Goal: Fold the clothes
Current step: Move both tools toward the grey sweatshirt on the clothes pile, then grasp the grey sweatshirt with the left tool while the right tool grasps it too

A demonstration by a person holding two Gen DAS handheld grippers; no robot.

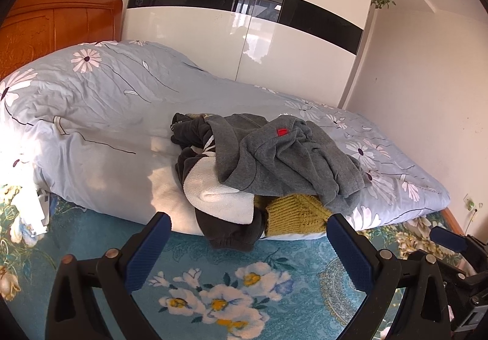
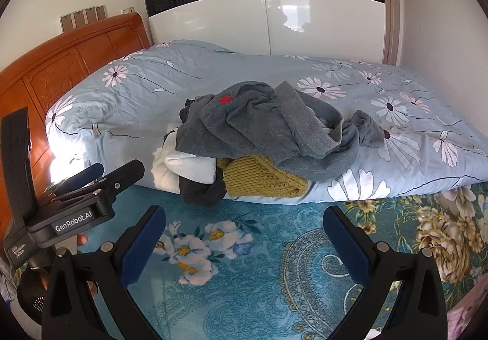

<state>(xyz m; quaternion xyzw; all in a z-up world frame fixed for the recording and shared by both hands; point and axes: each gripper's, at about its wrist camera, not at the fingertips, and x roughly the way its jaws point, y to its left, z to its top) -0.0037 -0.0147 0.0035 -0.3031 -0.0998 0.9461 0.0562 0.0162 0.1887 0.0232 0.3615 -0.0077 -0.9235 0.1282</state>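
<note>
So this looks like the very start of the job, nothing folded yet. The clothes are one jumbled heap on the bed (image 1: 116,90), sitting right at its near edge, roughly midway along. On top is a grey sweatshirt (image 1: 283,154) with a little red tag, draped over everything and trailing toward the foot of the bed. Under it there's a mustard knit sweater (image 1: 292,215) poking out at the edge, a white fleece piece (image 1: 219,196), and something dark (image 1: 225,230) hanging down over the side toward the blue flowered rug (image 1: 213,279).

The left gripper (image 1: 248,242) has its fingers spread wide and holds nothing, hovering over the rug short of the pile. Same for the right gripper (image 2: 244,239): fingers apart, empty, near the bed edge but not touching any fabric.

My guess for the next move: go for the grey sweatshirt since it's on top, pinch it by a hem or shoulder, and lift it clear onto the open quilt to spread flat. Watch the sleeve tangle, it may drag the rest along.
</note>
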